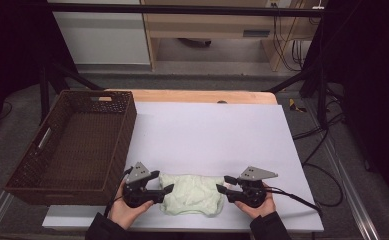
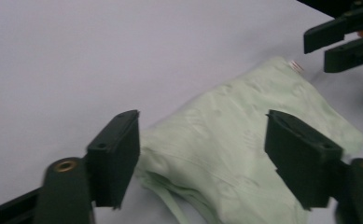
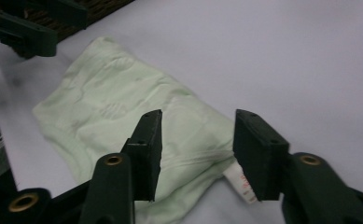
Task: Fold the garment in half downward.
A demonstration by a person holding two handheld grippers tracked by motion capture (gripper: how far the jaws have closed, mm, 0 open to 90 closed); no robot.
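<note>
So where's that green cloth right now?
In the high view, the cloth lies on the white sheet near the table's front edge, between the left gripper and right gripper, right of the basket.

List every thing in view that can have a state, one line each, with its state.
left gripper: open, fingers either side of the cloth's edge.
right gripper: open, fingers at the cloth's other end.
pale green cloth: bunched and folded, lying on the white sheet, not lifted.
wicker basket: upright, nothing inside.
</note>
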